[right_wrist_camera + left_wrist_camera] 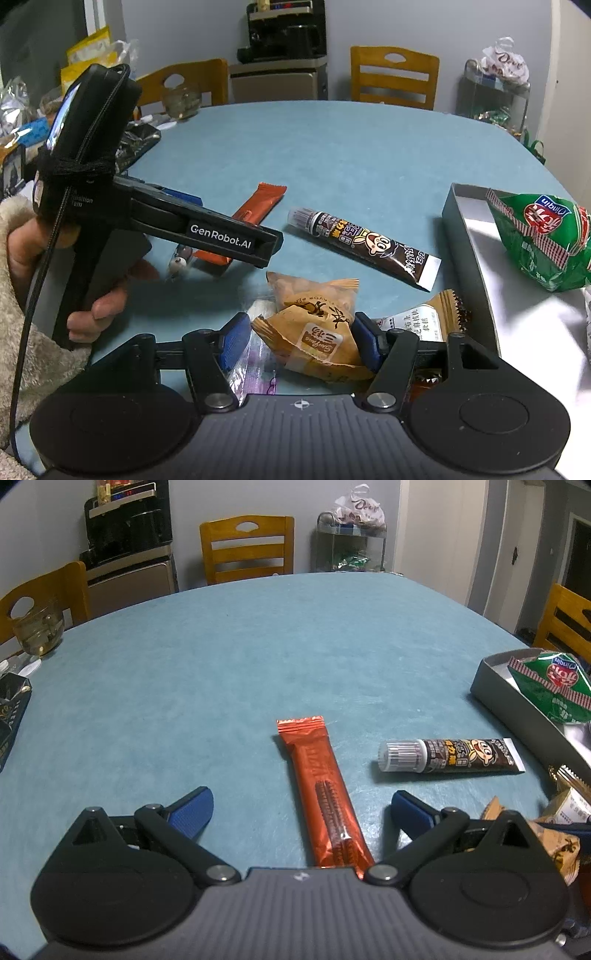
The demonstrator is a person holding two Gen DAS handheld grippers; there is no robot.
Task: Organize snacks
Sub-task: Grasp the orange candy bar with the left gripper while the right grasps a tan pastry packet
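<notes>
Right gripper jaws clamped on tan snack packet (left gripper jaws apart, empty).

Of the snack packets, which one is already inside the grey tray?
Only the green packet with the red checked ribbon lies in the grey tray. The orange bar, the brown tube and the tan packets lie on the table.

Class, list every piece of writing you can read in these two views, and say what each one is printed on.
"GenRobot.AI": side of the left gripper.
"Qinqin", upside down: green snack bag in the grey tray.
"Saiyan", upside down, uncertain: tan pastry packet.
Chocolate tube, white-label packet, orange bar: unreadable.
</notes>
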